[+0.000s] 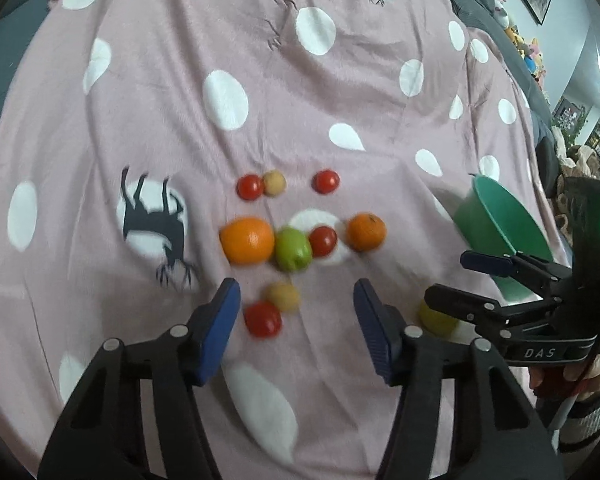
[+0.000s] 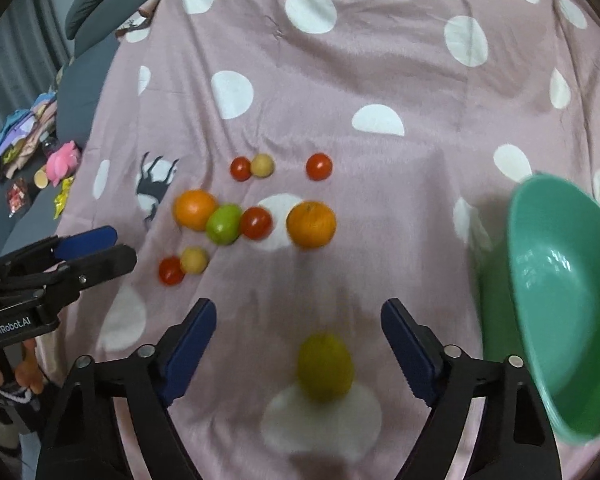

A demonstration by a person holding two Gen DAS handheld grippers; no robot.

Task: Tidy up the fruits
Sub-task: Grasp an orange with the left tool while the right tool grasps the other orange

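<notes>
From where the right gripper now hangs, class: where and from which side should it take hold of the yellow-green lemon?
Grip the lemon across its narrower middle, coming straight down from above. It lies alone on the blanket, between the right gripper's open fingers, so probably only a descent is needed.

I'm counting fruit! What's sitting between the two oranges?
A green fruit and a red tomato sit between the oranges, seen in both views.
</notes>
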